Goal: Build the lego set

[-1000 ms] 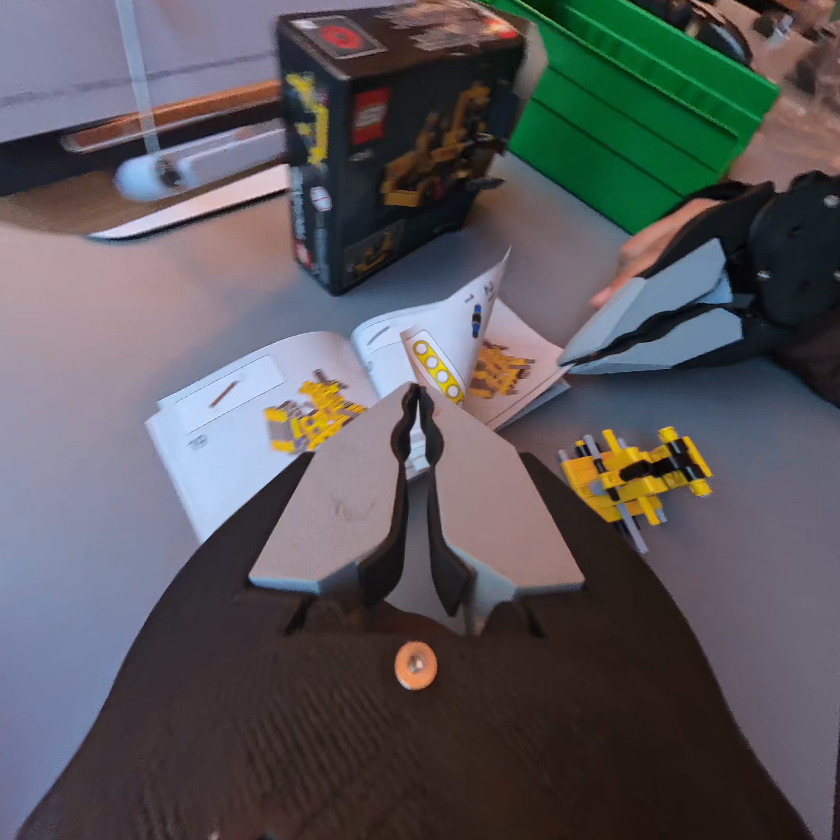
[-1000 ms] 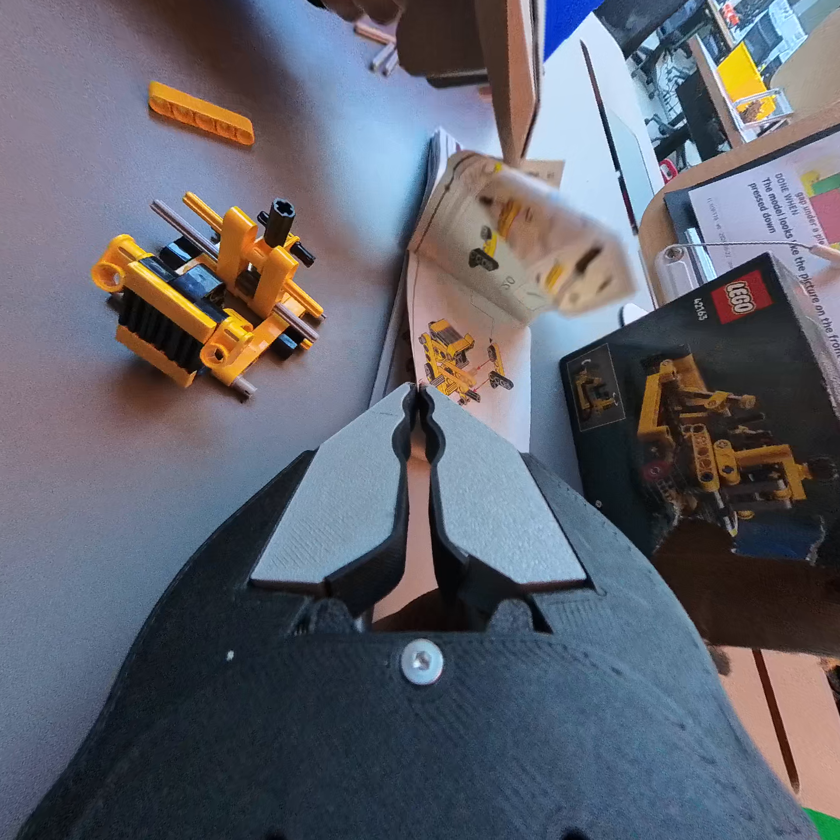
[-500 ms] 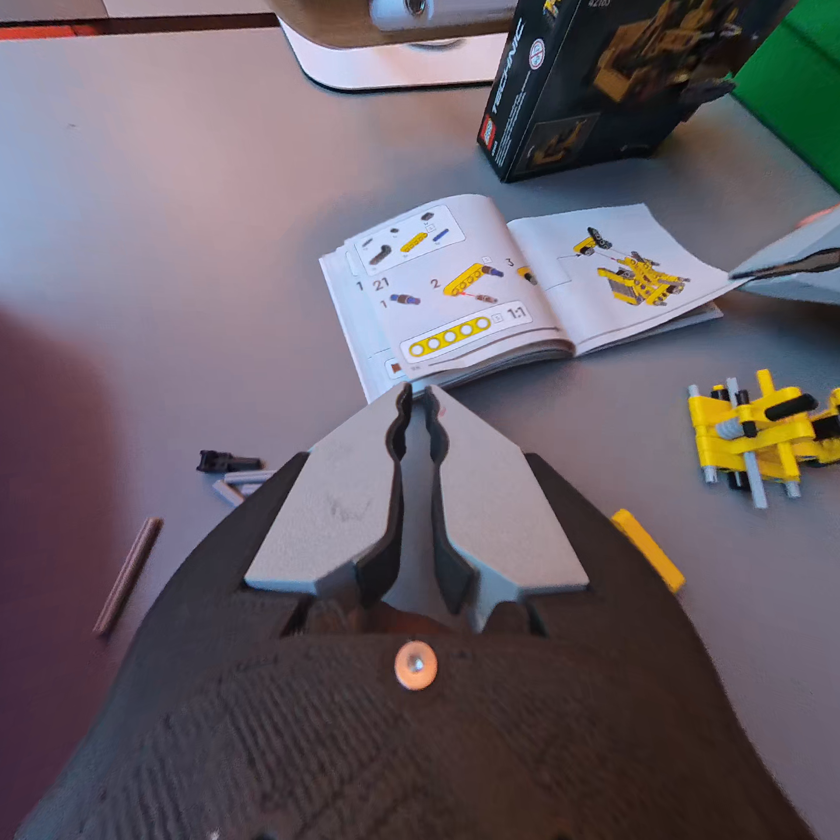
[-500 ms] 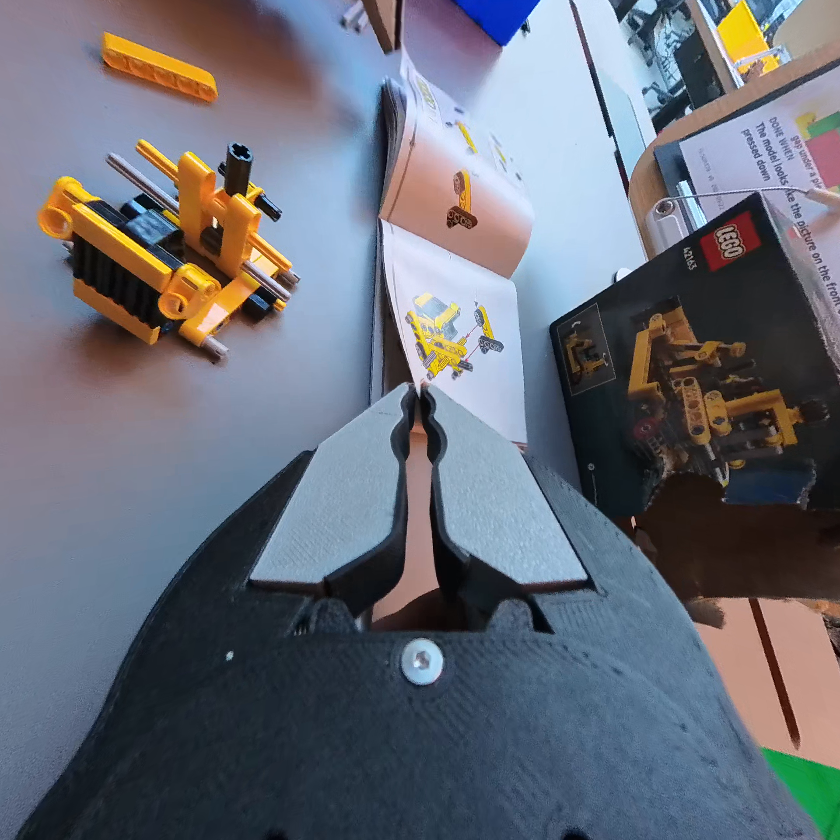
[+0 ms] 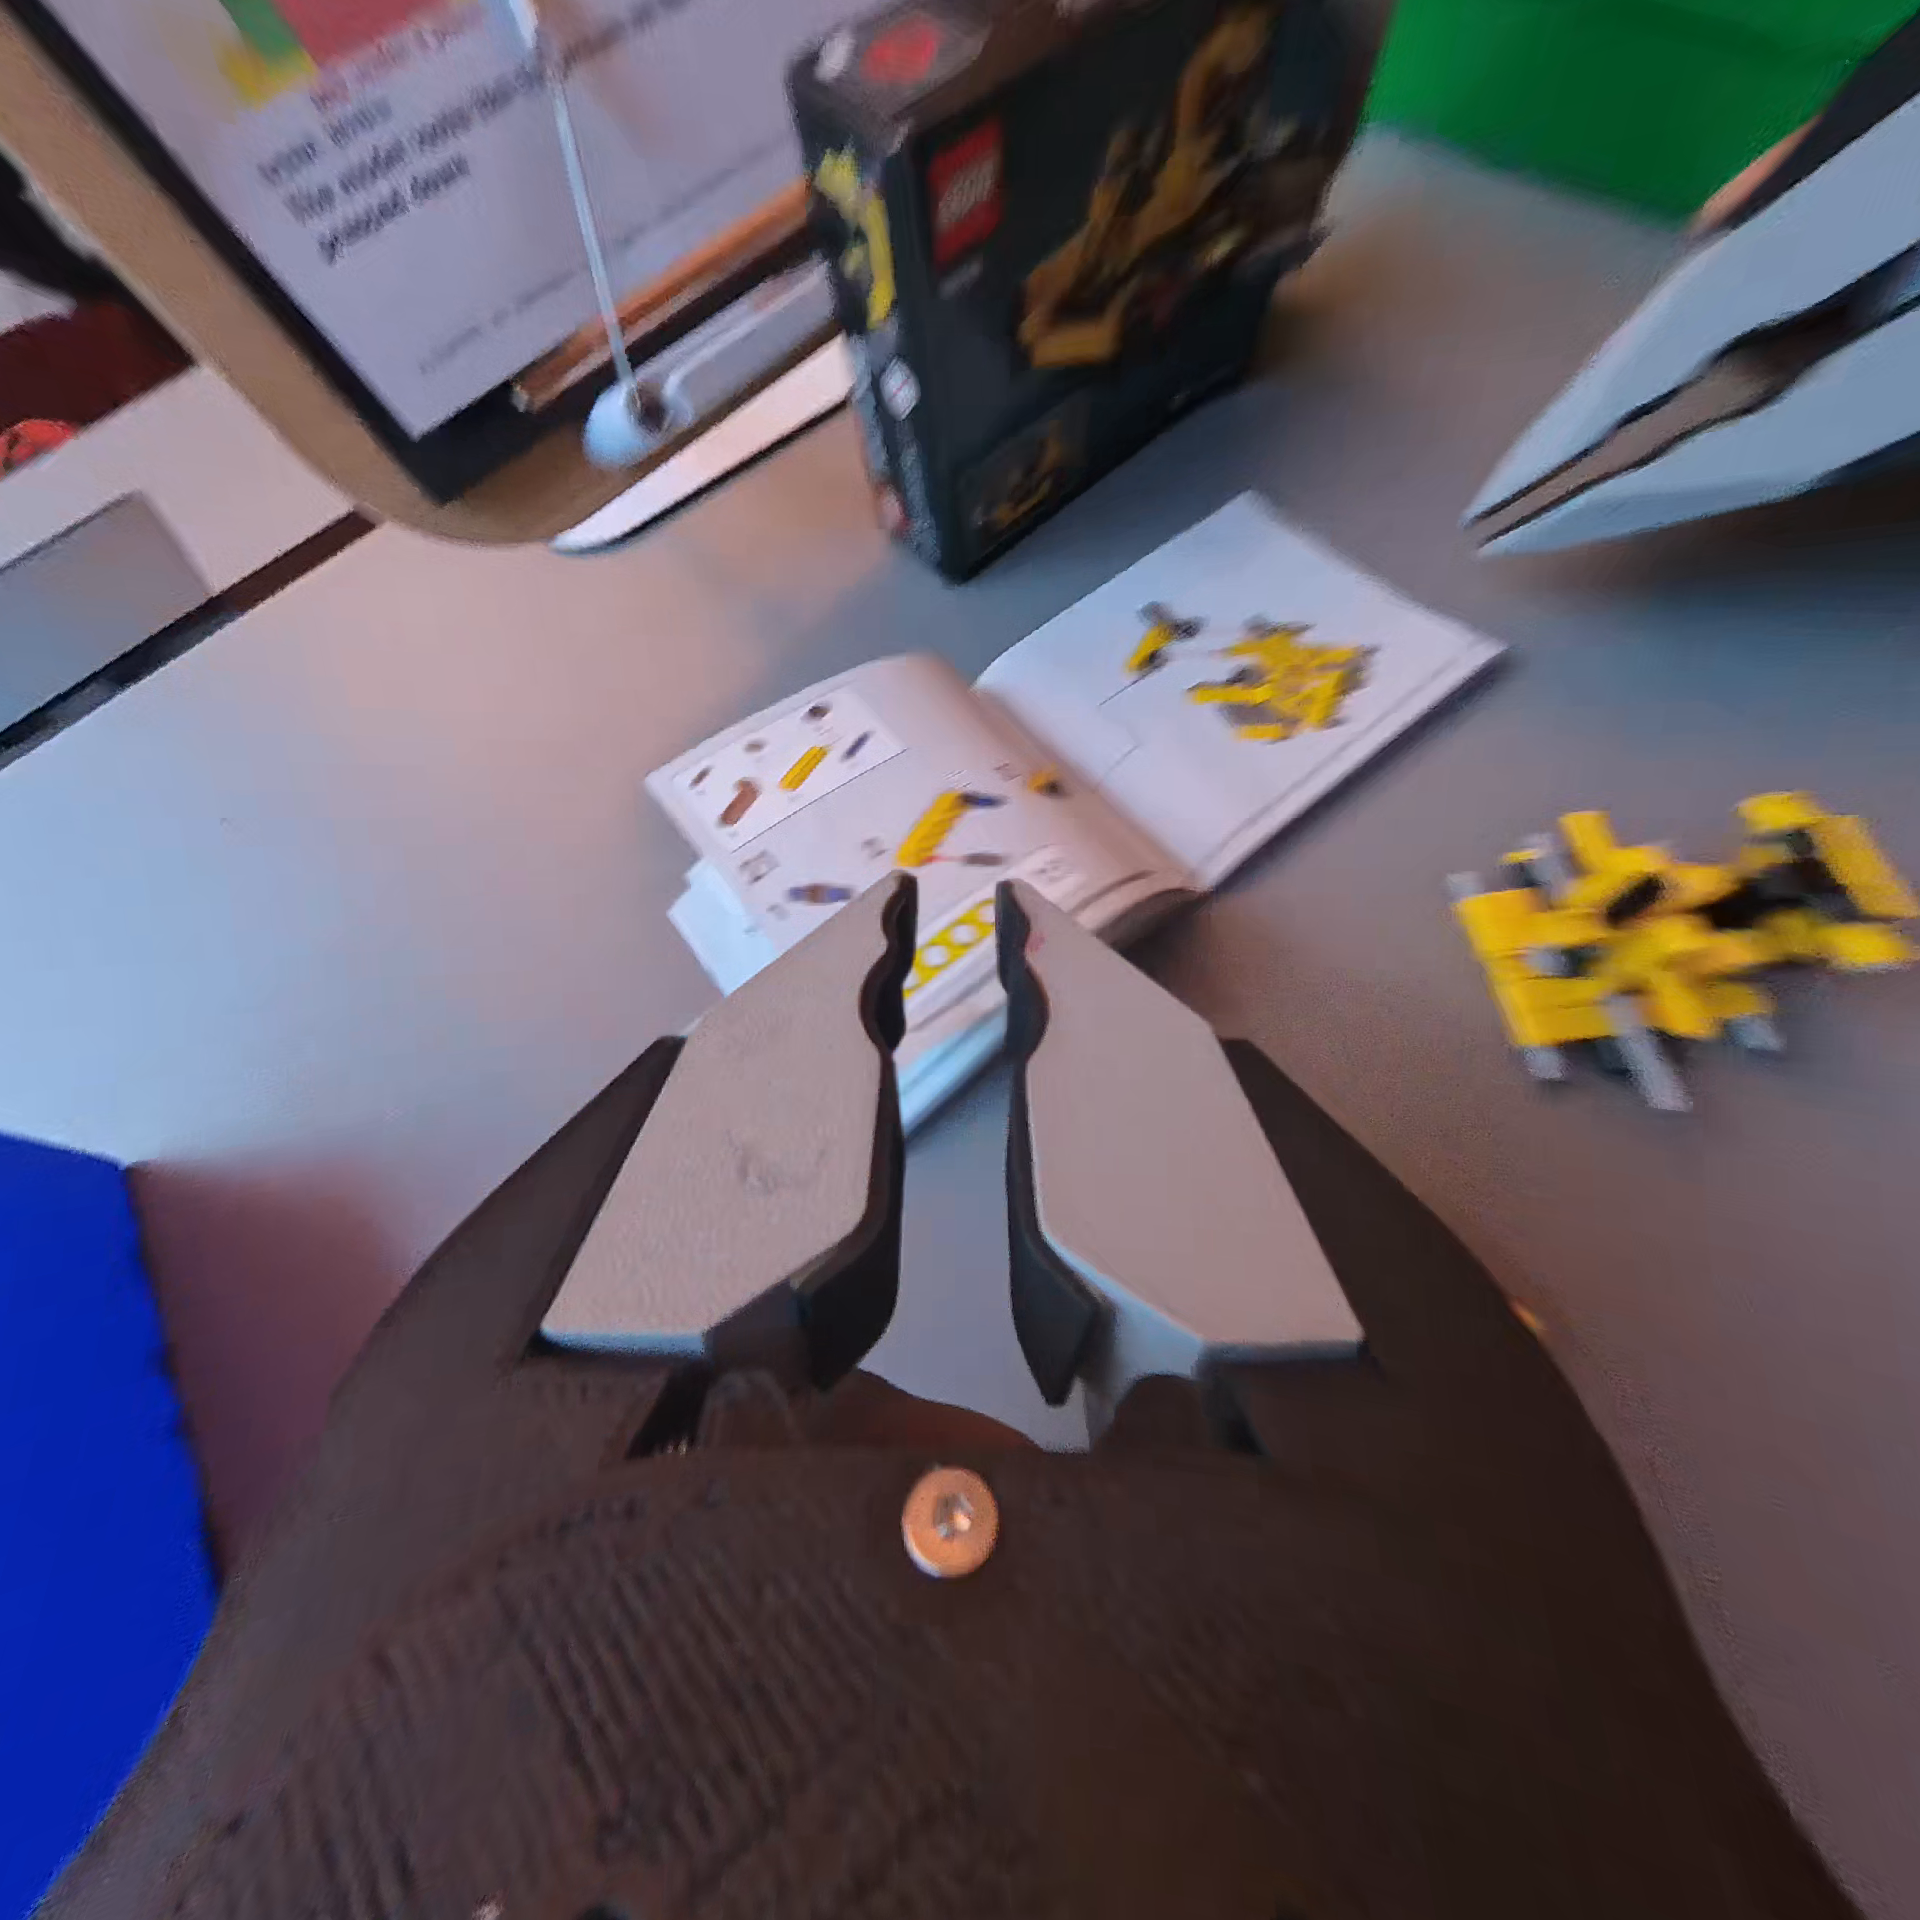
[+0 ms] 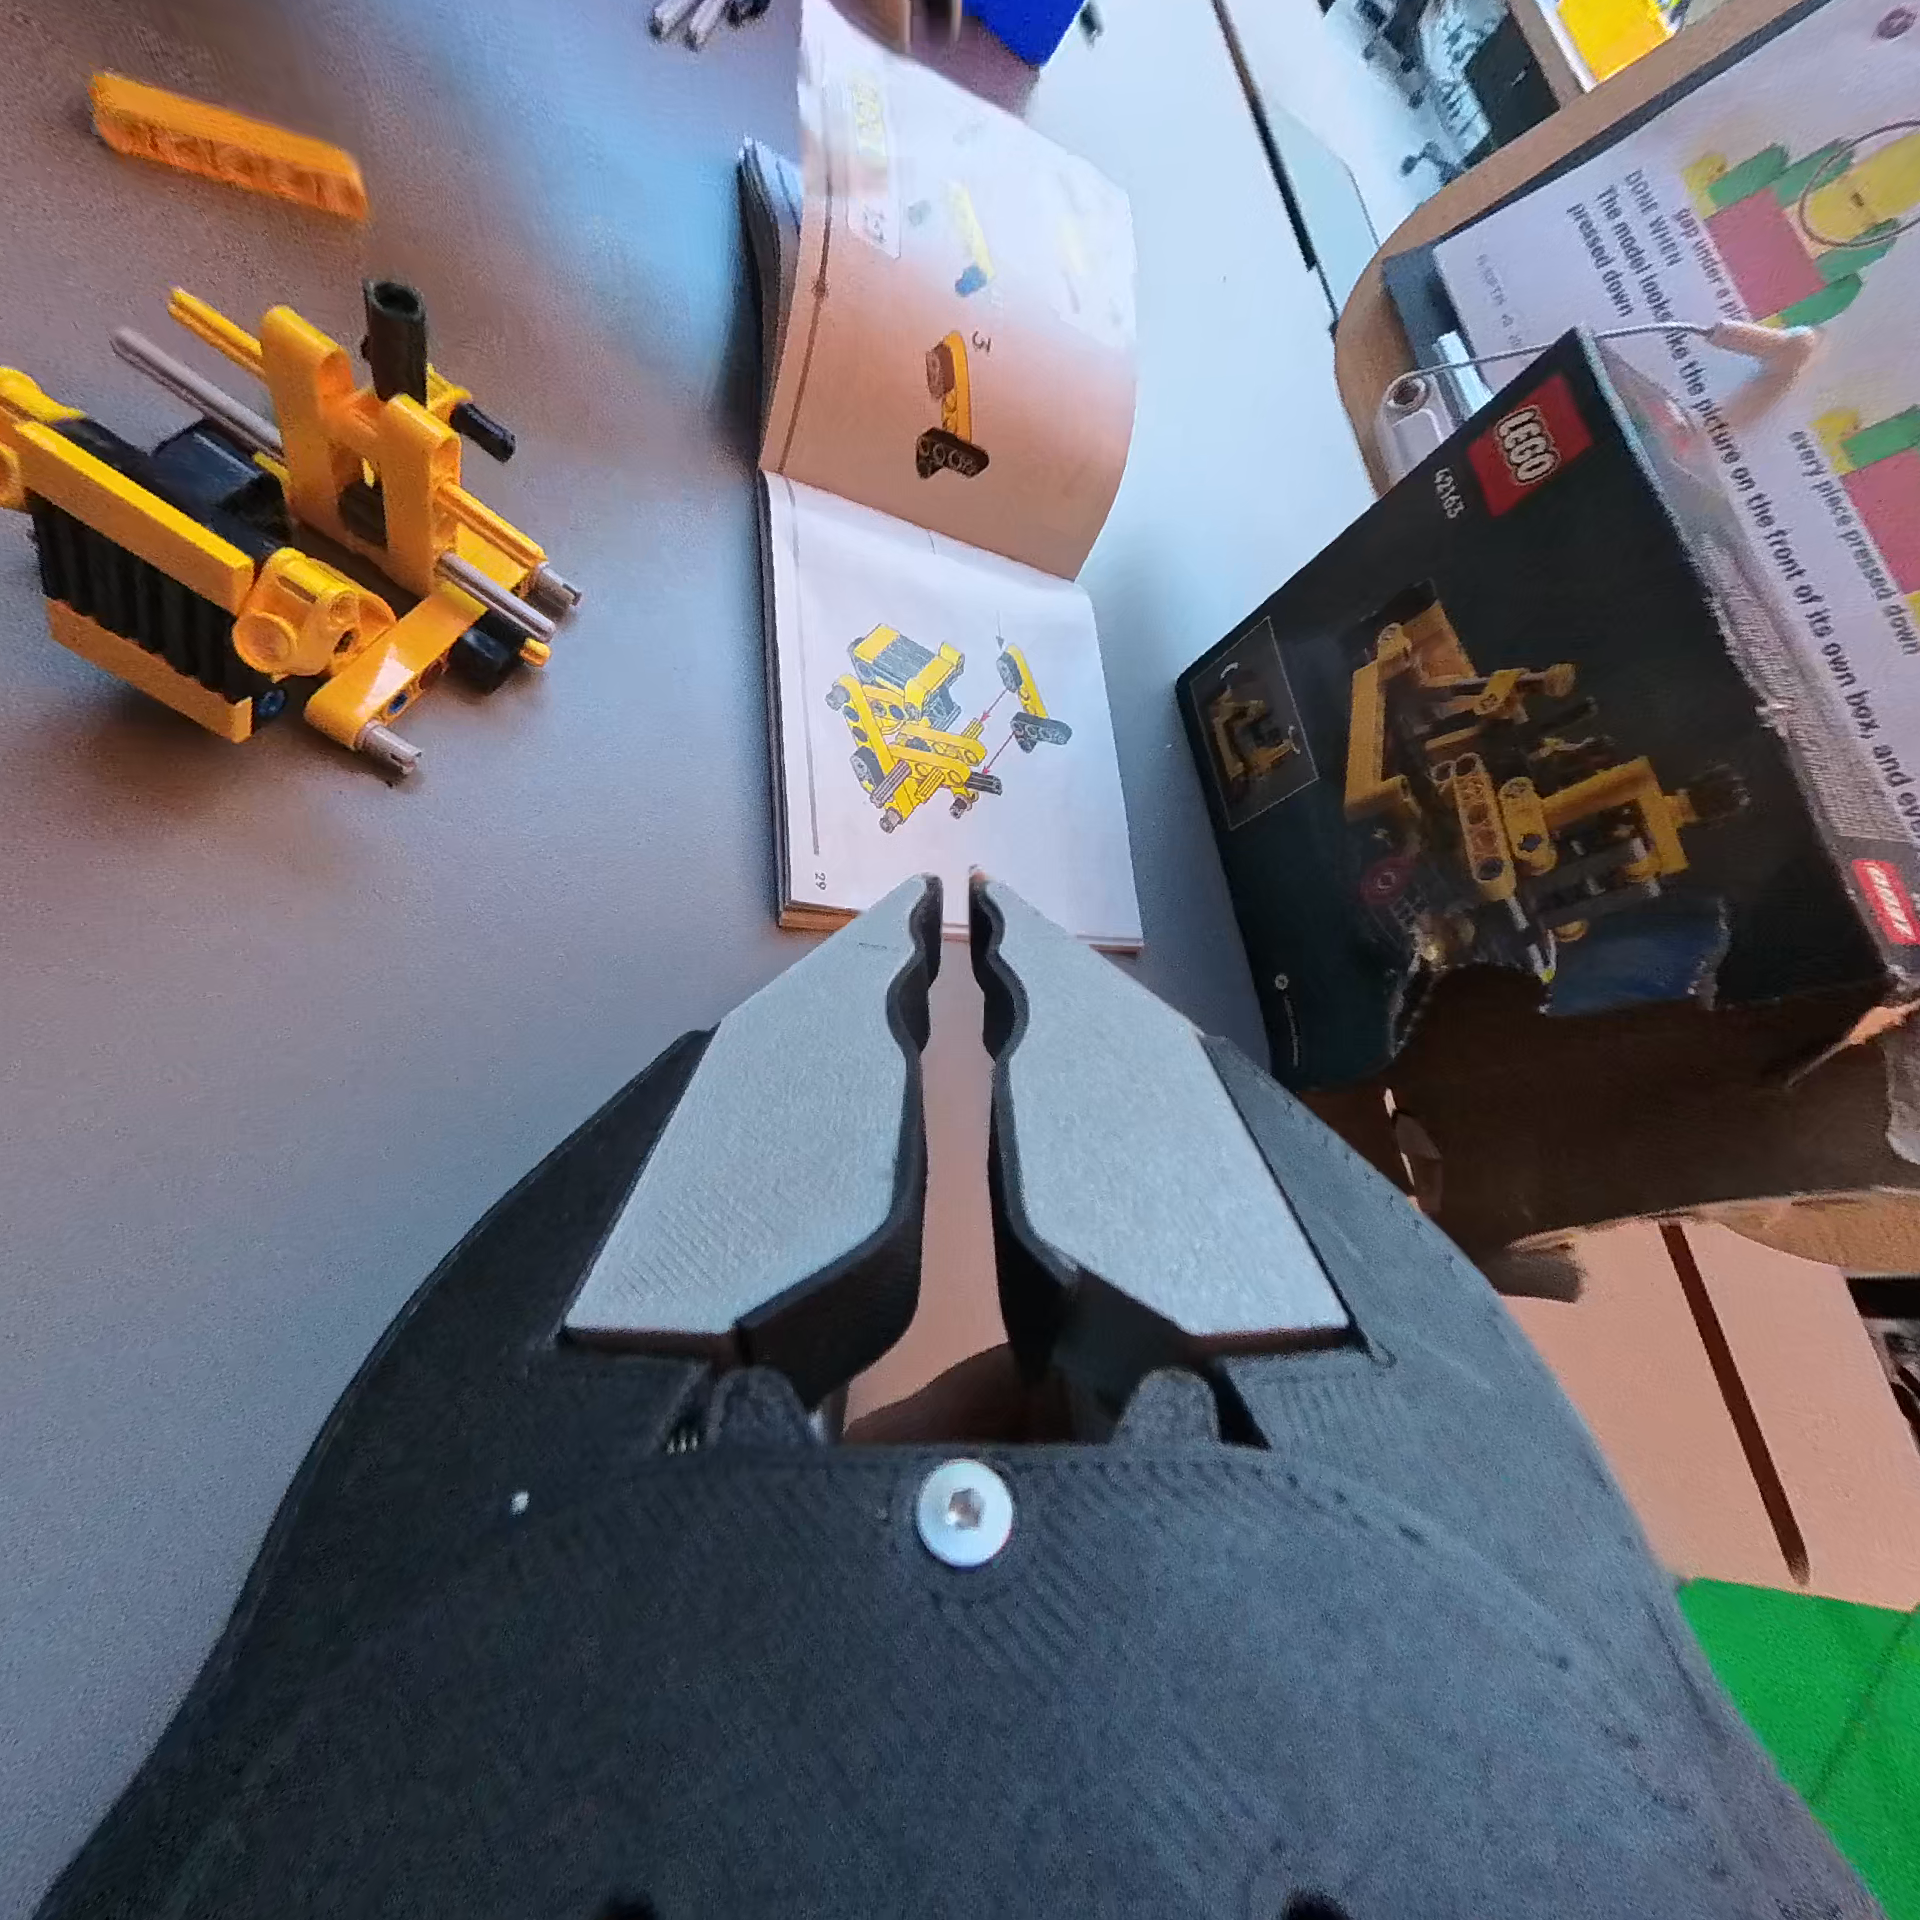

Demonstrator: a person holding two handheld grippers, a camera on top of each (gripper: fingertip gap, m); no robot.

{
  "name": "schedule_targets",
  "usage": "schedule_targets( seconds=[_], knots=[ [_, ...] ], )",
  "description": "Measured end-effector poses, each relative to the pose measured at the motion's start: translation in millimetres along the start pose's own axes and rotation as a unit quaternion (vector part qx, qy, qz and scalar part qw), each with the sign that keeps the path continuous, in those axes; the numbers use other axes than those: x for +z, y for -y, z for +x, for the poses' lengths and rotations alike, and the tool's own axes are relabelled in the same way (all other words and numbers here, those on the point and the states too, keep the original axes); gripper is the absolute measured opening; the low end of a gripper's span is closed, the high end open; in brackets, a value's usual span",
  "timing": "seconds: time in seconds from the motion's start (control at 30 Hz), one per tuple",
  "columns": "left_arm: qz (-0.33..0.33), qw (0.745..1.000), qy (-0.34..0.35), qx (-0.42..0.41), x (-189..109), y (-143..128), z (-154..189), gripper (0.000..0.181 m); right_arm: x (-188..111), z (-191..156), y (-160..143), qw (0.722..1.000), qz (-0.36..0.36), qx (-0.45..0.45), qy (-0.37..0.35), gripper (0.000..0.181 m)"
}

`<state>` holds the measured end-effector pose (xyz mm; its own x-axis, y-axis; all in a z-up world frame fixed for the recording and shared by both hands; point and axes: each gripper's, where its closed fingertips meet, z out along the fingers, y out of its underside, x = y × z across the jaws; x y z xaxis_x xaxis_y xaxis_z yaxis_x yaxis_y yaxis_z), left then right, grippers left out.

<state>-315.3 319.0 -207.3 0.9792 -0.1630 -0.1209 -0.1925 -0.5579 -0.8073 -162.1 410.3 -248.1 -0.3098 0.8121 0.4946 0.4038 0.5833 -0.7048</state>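
While both grippers hover empty, left gripper (image 5: 951, 899) slightly parted, right gripper (image 6: 955, 894) nearly closed, model (image 6: 281, 540) left of it.

One booklet (image 6: 940, 717), one box (image 6: 1538, 790), one model (image 6: 270, 561), one loose beam (image 6: 223, 145).

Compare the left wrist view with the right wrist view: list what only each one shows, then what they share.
Only the left wrist view shows the right claw from outside, and a blue patch at the left edge.

Only the right wrist view shows the loose yellow beam and grey pins at the top edge.

Both show the open instruction booklet, the partly built yellow model, the black set box and the grey table.
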Motion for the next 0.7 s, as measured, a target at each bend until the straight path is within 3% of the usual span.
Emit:
schedule_targets(
  seconds=[0.13,0.27,0.43,0.7],
  knots=[
    [-0.085,0.996,-0.004,0.003,34.6,-35.1,-14.9,0.002,-0.7,1.8,5.1,1.0,0.018,0.016,-0.005,0.002],
    [-0.127,0.99,0.01,0.064,32.0,-65.9,-18.4,0.0,2.9,2.6,14.2,0.999,0.025,0.019,-0.015,0.002],
    [-0.105,0.993,0.002,0.047,29.3,-67.0,-21.0,0.0,4.3,17.8,29.0,0.995,0.051,0.056,-0.06,0.0],
    [-0.093,0.995,-0.003,0.033,30.9,-65.7,-24.3,0.002,15.1,34.8,1.3,0.991,-0.002,0.088,-0.104,0.0]
  ],
)
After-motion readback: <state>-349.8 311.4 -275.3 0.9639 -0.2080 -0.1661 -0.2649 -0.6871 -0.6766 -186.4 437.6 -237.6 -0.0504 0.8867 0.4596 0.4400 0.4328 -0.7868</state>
